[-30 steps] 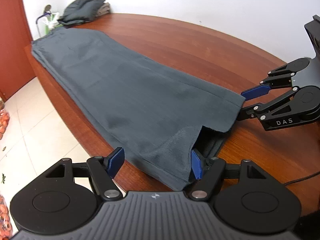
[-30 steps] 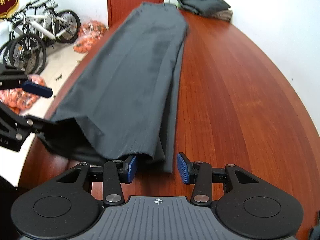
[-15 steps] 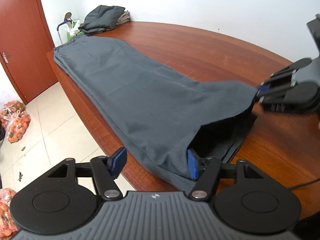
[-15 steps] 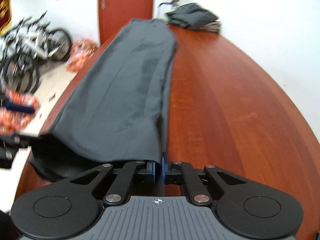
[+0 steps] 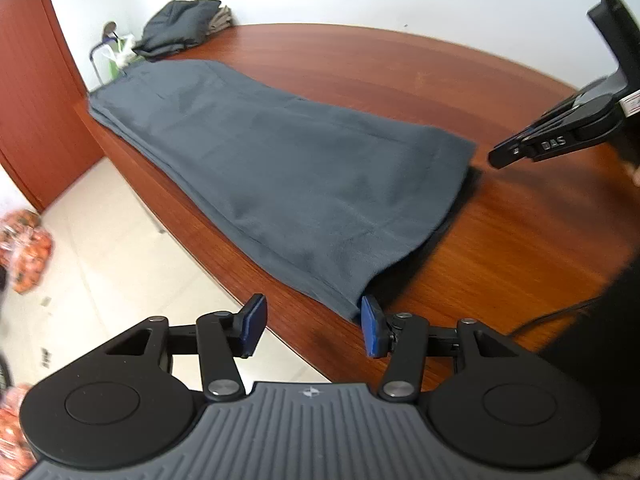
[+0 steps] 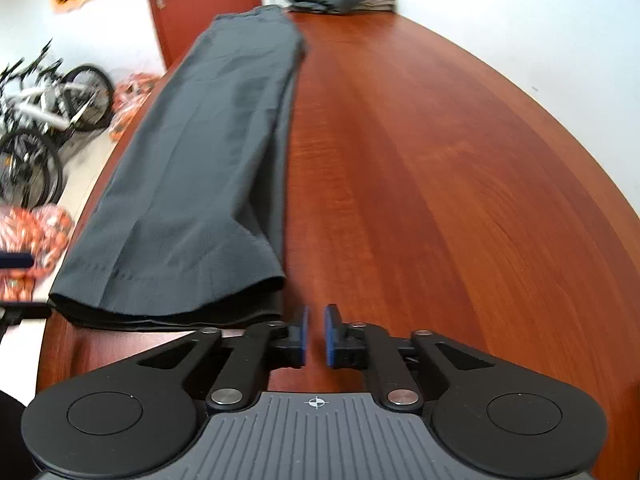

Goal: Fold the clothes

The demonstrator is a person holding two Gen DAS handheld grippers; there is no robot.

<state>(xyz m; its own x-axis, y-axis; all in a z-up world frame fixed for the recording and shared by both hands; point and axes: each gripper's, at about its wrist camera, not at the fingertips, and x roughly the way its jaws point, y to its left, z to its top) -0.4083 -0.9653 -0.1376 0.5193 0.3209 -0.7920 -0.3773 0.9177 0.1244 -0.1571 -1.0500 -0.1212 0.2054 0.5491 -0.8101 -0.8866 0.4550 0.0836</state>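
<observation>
Both claws just short of trousers (image 5: 280, 168)

Left of your tongs stand bicycles (image 6: 36, 120) and orange bags (image 6: 32, 236) on the floor, with a red door (image 6: 200, 4) far ahead.

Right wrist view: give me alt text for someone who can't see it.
Dark grey trousers lie lengthwise along the left edge of a red-brown table; the right gripper, jaws slightly apart and empty, sits just off the near hem.
</observation>
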